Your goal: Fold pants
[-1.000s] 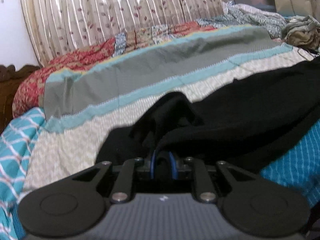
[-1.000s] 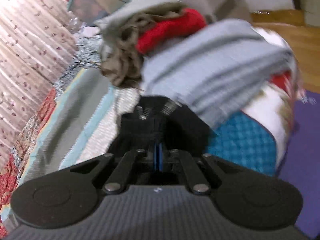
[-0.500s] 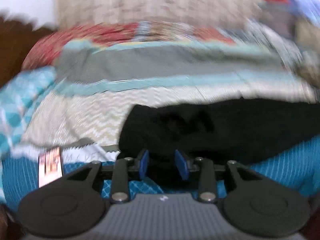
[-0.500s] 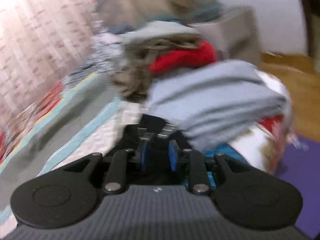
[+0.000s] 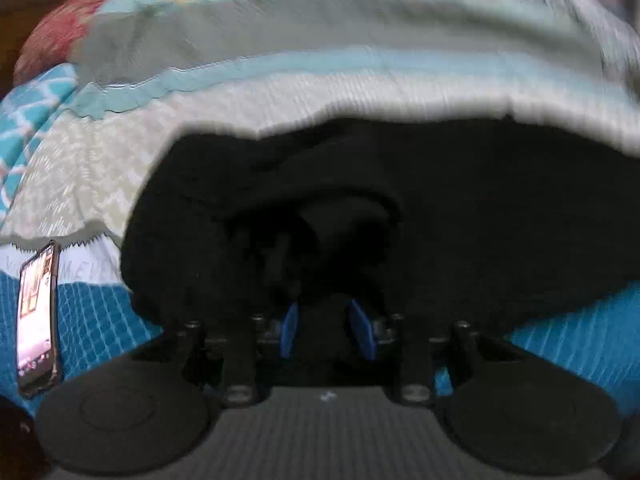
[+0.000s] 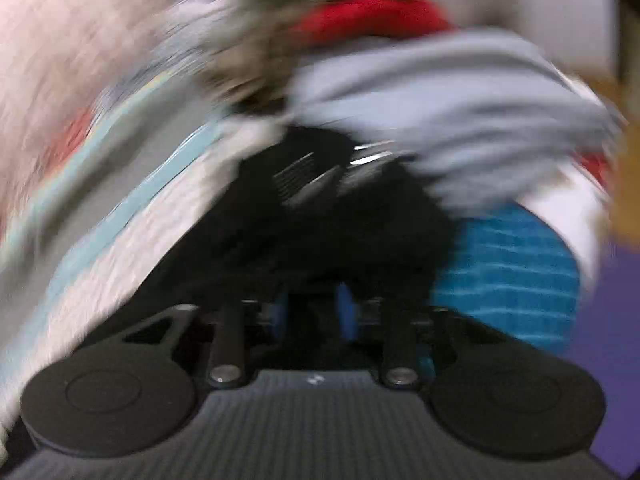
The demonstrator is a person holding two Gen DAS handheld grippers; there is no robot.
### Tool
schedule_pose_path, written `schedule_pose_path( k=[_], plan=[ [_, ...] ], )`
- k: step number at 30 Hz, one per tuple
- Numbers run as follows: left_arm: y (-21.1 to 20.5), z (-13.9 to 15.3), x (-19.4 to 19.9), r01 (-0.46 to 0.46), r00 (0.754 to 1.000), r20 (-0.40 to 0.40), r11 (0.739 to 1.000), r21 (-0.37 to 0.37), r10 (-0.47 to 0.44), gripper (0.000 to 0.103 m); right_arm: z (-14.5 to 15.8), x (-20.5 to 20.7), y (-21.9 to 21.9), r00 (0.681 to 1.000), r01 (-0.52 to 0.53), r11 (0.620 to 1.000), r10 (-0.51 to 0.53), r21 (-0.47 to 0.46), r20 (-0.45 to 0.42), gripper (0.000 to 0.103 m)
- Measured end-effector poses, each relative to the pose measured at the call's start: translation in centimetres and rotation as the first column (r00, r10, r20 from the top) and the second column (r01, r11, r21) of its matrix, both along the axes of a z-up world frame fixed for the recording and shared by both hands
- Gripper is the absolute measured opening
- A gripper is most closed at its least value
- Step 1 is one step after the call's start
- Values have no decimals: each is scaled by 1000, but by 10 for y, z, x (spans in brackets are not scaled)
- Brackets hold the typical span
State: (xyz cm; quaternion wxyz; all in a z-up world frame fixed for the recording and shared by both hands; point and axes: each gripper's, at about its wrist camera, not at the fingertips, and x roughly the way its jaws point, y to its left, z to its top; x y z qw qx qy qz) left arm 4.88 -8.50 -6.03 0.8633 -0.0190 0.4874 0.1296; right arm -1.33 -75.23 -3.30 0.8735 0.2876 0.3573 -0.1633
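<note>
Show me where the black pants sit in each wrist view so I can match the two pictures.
Left wrist: the black pants fill the centre and right, just ahead of the left gripper.
Right wrist: the pants lie centre, blurred, below the grey clothes pile.
Shared landmark: the bedspread's pale blue stripe runs beyond the pants in both.

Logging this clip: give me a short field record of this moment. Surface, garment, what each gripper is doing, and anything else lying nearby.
surface: bed with a striped patchwork quilt
garment: black pants, bunched, lying across the quilt
left gripper: jaws apart, black cloth between them
right gripper: blurred; blue pads show a gap over the pants' end
nearby: phone on the blue cover; pile of grey and red clothes beyond the pants
image quality: right wrist view heavily motion-blurred
</note>
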Motion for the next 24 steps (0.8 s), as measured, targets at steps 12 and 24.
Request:
schedule_pose_path(
  k=[12,24],
  plan=[
    [127,81,-42,-271,899,282,930,-247,336,64,49,11,131,899,-421,905,426,-67,104,35],
    [122,68,-36,-237,873,331,904,-355,359,9,48,38,493,213,-974,200,968,104,134,35]
  ],
)
